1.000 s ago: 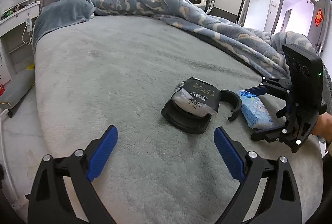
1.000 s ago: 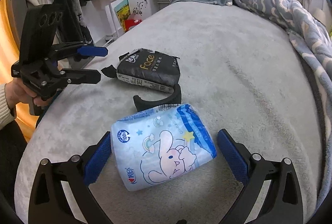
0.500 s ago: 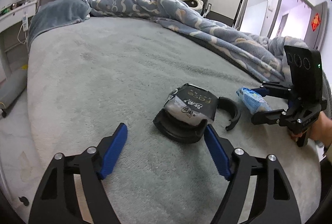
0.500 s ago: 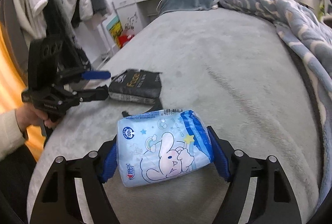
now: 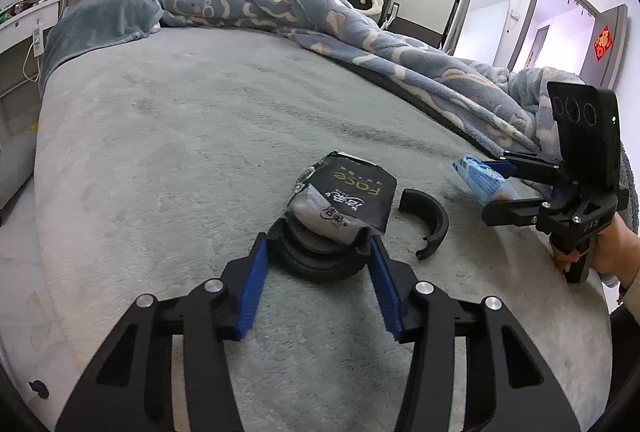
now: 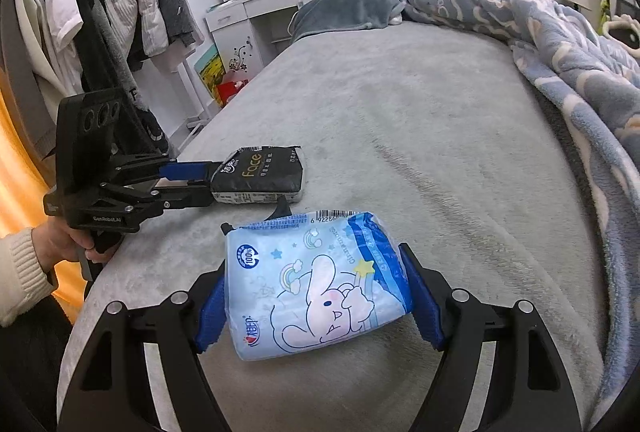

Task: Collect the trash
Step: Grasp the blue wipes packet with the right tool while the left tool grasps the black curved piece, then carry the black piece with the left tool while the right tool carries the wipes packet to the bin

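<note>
Two grippers, two packs, both on the grey bed cover [image 5: 180,136]. Left gripper [image 5: 316,256]: a second ago its jaws stood wide with the black tissue pack [image 5: 344,196] well ahead of them; they have just been closing, and the blue pads now press the near end of the pack and the round black piece [image 5: 320,260] under it. From the right wrist view the same left gripper [image 6: 200,182] clamps the pack's [image 6: 260,172] end — the pack looks level, whether lifted I cannot tell.

Right gripper [image 6: 316,296]: jaws were wide around the blue rabbit-print pack [image 6: 316,284] a second ago, closed onto it by half a second ago, and hold it between both pads now. In the left wrist view that pack [image 5: 480,180] sits tilted in the right gripper [image 5: 494,188], off the cover.

Black half-ring [image 5: 428,220] lies loose on the cover between the two packs — unmoved.
</note>
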`<state>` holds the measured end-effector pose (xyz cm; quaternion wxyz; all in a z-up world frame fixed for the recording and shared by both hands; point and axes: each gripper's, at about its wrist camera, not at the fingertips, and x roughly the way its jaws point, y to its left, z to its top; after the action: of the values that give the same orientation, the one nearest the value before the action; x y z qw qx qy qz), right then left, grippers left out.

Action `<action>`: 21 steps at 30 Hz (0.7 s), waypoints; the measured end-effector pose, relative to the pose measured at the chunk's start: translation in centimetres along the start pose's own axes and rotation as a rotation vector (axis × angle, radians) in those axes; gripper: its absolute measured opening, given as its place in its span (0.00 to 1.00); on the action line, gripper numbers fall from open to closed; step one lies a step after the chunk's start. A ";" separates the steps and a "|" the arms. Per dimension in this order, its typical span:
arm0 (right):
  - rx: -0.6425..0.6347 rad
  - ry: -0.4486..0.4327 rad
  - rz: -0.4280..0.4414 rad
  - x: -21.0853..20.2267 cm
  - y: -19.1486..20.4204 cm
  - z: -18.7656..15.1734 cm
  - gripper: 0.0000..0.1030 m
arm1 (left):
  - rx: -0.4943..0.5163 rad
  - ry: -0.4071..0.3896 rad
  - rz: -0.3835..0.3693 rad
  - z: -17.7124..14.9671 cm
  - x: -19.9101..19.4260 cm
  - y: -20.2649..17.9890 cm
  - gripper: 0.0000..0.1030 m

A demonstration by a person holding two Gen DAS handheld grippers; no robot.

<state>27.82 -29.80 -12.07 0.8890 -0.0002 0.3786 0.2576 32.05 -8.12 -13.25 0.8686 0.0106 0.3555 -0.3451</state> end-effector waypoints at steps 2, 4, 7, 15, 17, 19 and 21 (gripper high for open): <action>0.009 -0.004 -0.006 -0.1 0.0 0.2 0.74 | -0.005 -0.001 -0.005 0.1 -0.1 -0.2 0.47; 0.022 -0.014 -0.006 -0.4 0.1 0.4 0.74 | -0.015 0.000 -0.004 0.1 -0.4 -0.2 0.46; 0.033 -0.029 -0.004 -0.7 0.5 0.8 0.74 | -0.022 -0.005 -0.007 0.1 -1.0 -0.4 0.46; 0.078 -0.061 -0.034 -2.0 1.9 1.6 0.74 | -0.011 -0.020 0.026 0.2 -3.3 -1.7 0.46; 0.092 -0.053 -0.055 -2.2 2.4 1.5 0.74 | -0.008 -0.020 0.048 -0.1 -4.1 -2.0 0.46; 0.108 -0.046 -0.074 -2.5 3.0 1.4 0.74 | -0.009 -0.019 0.074 -0.3 -4.7 -2.2 0.46; 0.123 -0.038 -0.087 -2.7 3.4 1.3 0.74 | -0.017 -0.015 0.110 -0.6 -5.2 -2.4 0.46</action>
<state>25.52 -27.81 -8.66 0.9046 0.0431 0.3766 0.1950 27.62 -6.71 -9.91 0.8889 0.0204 0.3508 -0.2939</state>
